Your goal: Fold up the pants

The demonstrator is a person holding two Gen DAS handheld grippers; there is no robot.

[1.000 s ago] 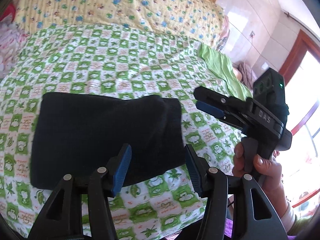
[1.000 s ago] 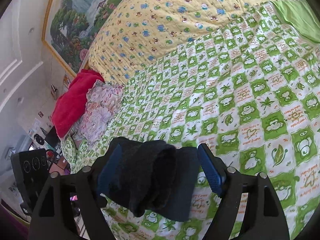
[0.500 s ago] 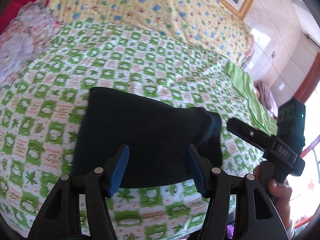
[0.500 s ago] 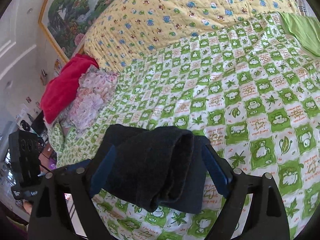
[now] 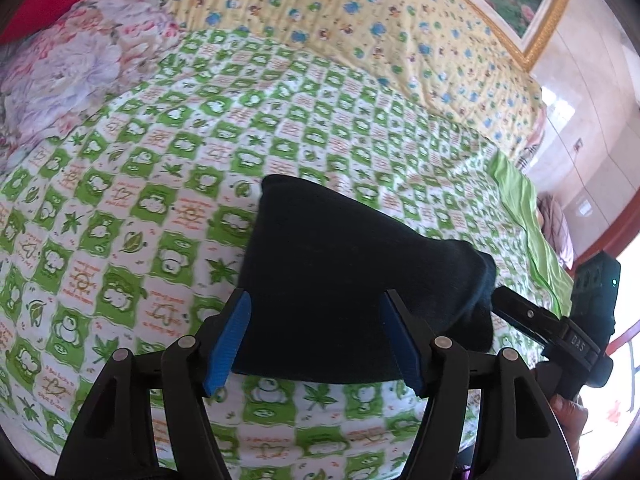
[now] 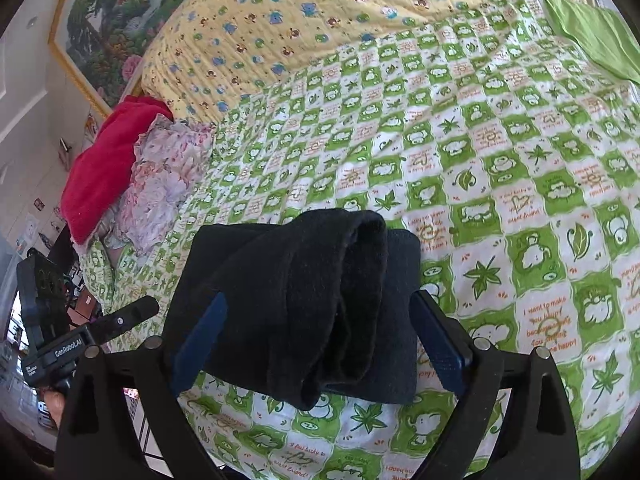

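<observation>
The black pants [image 5: 344,280] lie folded into a compact block on the green-and-white checked bedspread [image 5: 140,200]. In the right wrist view the pants [image 6: 304,300] show a rolled fold on top. My left gripper [image 5: 316,344] is open, its blue pads to either side of the near edge of the pants, and holds nothing. My right gripper [image 6: 320,344] is open too, straddling the pants' end without gripping. The right gripper also shows in the left wrist view [image 5: 516,308], at the pants' right end. The left gripper shows in the right wrist view [image 6: 136,312], left of the pants.
A yellow patterned quilt [image 5: 360,32] covers the far side of the bed. A floral cloth [image 6: 160,184] and a red cloth [image 6: 104,168] are piled at the bed's left end. A plain green cloth [image 6: 592,28] lies at the right. A framed painting [image 6: 112,20] hangs behind.
Both grippers have shifted around the folded pants, the left one swinging to the right end's side. The pants stay on the bed and both grippers stay open.
</observation>
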